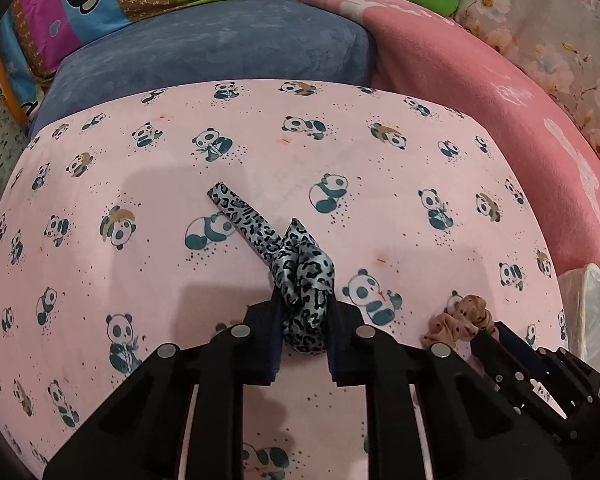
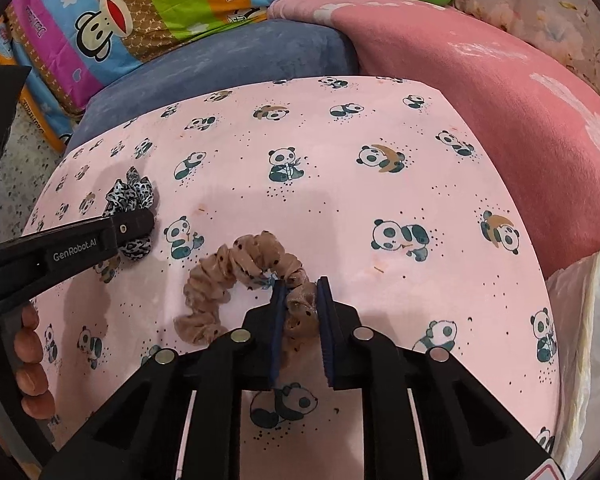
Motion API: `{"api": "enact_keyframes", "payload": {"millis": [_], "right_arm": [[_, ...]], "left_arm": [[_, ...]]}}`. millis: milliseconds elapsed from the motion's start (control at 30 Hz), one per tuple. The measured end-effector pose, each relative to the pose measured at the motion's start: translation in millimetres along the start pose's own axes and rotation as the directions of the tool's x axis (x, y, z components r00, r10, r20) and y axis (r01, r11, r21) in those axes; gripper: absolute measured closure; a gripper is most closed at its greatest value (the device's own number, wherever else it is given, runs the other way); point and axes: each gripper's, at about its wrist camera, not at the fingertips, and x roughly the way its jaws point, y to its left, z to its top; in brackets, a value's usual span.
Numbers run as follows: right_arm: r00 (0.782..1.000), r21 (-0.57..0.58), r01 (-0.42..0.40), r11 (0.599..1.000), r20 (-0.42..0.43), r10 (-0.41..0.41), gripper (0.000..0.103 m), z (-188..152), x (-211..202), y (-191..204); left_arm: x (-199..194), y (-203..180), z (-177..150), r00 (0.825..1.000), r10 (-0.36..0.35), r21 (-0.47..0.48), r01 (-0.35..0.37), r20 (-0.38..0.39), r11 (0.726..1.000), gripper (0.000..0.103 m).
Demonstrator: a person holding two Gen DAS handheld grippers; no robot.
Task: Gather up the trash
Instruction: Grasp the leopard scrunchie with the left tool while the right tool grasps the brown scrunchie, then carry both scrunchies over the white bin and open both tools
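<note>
Left gripper [image 1: 303, 312] clamps my leopard scrunchie [image 1: 300, 280]; its tail points to 11 o'clock, unseen from right wrist. Right gripper [image 2: 301, 300] pinches tan scrunchie [image 2: 236, 280], jaws nearly closed.

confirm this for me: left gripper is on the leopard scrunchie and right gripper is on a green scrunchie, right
Not quite. The right gripper is on a tan dotted scrunchie, not a green one, as the right wrist view shows. The left gripper is on the leopard scrunchie, as you said.
</note>
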Motion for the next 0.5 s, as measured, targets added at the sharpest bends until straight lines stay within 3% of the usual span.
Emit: {"api": "enact_keyframes", "payload": {"millis": [233,500], "right_arm": [[1.0,0.033,-0.02,0.999,0.011,0.02,0.092,-17,-23,-7],[0.996,0.055,-0.029,0.998,0.091,0.024,0.092,-29,-72,-18]], "left_arm": [[-25,-27,-16,1.0,-0.013,0.04,0.013,0.019,0.999,0.087],[-61,-63,-30,0.998,-0.036,0.094,0.03,0.06,0.995,0.087]]}}
